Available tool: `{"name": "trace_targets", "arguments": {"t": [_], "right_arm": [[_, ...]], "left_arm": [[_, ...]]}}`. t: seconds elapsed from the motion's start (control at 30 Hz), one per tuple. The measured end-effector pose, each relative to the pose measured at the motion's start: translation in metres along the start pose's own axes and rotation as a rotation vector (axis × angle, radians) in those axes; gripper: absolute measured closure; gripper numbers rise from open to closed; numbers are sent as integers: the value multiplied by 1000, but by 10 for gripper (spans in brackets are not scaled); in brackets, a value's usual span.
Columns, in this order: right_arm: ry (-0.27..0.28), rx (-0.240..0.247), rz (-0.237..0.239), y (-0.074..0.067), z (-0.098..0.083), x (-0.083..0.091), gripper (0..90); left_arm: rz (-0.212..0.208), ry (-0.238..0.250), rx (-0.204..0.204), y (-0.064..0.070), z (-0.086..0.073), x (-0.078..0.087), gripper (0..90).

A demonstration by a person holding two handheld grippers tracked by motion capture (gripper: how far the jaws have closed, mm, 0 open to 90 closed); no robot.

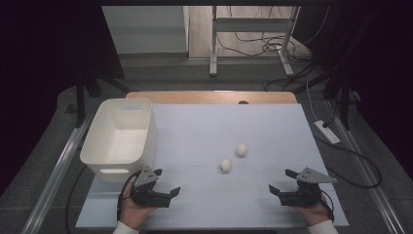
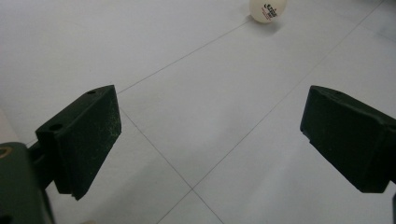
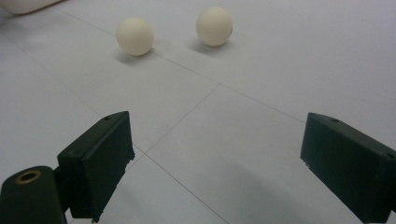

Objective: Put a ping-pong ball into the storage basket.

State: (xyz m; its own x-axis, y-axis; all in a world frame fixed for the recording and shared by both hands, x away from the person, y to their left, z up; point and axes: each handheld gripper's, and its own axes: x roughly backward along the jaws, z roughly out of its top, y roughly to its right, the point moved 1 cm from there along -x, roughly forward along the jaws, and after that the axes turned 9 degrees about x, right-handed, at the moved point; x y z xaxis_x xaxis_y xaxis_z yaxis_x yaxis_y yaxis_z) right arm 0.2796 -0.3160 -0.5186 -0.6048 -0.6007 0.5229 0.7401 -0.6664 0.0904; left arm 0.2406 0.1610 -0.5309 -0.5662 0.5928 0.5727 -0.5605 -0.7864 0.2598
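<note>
Two cream ping-pong balls lie on the white table: the nearer ball (image 1: 225,165) (image 3: 135,36) and the farther ball (image 1: 241,149) (image 3: 214,26). One ball with printed lettering (image 2: 267,10) sits at the top of the left gripper view. My left gripper (image 1: 165,183) (image 2: 210,140) rests low at the front left, jaws wide apart with nothing between them. At the front right my right gripper (image 1: 282,181) (image 3: 215,163) stands open too, empty, pointing toward the balls.
A white plastic bin (image 1: 120,138) stands at the table's left side, just behind the left gripper. A wooden strip (image 1: 212,97) runs along the far edge. Cables and a power strip (image 1: 327,131) lie on the floor to the right.
</note>
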Motion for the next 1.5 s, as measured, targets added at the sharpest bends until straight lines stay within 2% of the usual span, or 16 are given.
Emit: {"name": "trace_targets", "arguments": {"t": [0.6, 0.93, 1.27, 1.5], "right_arm": [[8, -10, 23, 1, -1, -3, 109], [16, -24, 17, 0, -3, 2, 119], [6, -9, 20, -4, -3, 1, 124], [7, -6, 15, -4, -2, 2, 126]], "left_arm": [[-3, 23, -4, 7, 1, 4, 62], [-8, 32, 1, 5, 4, 6, 61], [-10, 37, 5, 4, 4, 10, 62], [-15, 26, -9, 7, 4, 7, 62]]}}
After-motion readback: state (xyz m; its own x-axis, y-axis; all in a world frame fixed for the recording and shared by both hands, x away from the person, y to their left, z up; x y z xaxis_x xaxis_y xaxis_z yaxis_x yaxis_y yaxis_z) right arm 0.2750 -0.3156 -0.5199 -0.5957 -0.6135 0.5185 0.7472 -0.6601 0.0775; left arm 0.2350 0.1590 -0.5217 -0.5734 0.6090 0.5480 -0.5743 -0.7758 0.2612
